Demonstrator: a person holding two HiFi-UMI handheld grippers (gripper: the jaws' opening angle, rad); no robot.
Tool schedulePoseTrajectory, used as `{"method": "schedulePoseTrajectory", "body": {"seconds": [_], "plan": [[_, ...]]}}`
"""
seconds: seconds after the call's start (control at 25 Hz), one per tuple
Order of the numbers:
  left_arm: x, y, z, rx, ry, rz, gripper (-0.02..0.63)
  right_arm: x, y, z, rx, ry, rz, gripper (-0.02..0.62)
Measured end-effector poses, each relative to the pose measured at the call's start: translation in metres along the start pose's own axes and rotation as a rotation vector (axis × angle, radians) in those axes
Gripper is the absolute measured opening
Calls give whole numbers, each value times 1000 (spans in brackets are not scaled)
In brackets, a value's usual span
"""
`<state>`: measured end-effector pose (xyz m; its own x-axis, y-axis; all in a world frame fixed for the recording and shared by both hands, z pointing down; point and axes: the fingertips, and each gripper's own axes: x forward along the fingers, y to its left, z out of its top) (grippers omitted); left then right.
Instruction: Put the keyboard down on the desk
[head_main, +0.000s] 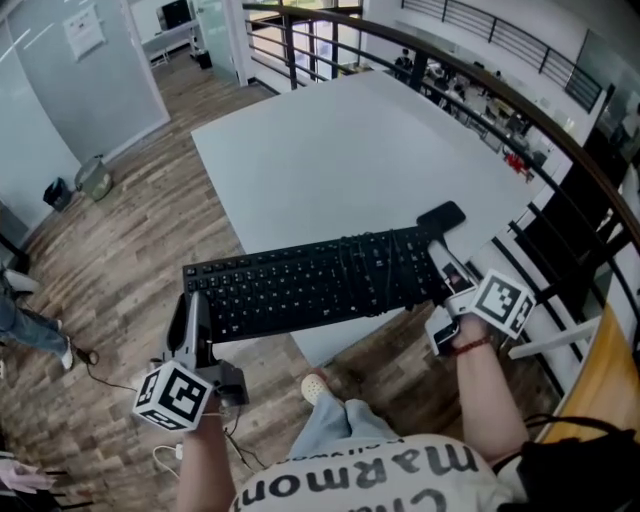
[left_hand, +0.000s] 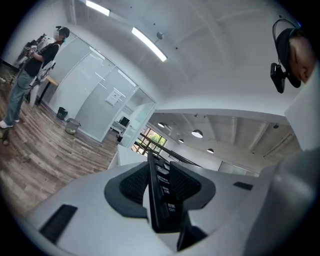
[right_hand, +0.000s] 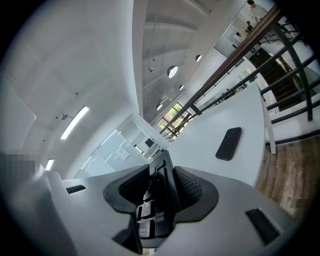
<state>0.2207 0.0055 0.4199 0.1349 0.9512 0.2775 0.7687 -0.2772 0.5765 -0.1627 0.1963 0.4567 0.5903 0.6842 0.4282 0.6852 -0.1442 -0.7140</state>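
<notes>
Keyboard (head_main: 310, 280) clamped at each end by left gripper (head_main: 193, 303) and right gripper (head_main: 447, 280); two-end hold steadies it above desk (head_main: 350, 160) edge for set-down

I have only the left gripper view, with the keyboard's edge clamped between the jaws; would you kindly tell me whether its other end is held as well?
Observer: Yes, the right gripper is shut on the other end of the keyboard.
Operator: Thank you; is it over the desk?
Observer: In the head view its right part lies over the near corner of the desk, and its left end over the floor.
Operator: Is anything in the way there?
Observer: A phone lies on the desk just beyond the keyboard's right end.
</notes>
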Motion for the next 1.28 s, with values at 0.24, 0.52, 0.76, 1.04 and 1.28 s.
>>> {"method": "schedulePoseTrajectory", "body": {"seconds": [0.24, 0.52, 0.76, 1.04, 1.28], "plan": [[25, 11, -18, -15, 59, -4, 124, 8, -24, -11, 24, 10, -61, 155], [-23, -18, 23, 35, -74, 11, 124, 1, 31, 14, -43, -22, 156, 155], [-28, -24, 24, 65, -101, 5, 124, 1, 32, 15, -58, -46, 221, 155], [-11, -16, 18, 76, -72, -14, 124, -2, 4, 7, 5, -71, 83, 155], [-6, -11, 13, 60, -65, -19, 124, 1, 25, 12, -82, -88, 193, 155]]}}
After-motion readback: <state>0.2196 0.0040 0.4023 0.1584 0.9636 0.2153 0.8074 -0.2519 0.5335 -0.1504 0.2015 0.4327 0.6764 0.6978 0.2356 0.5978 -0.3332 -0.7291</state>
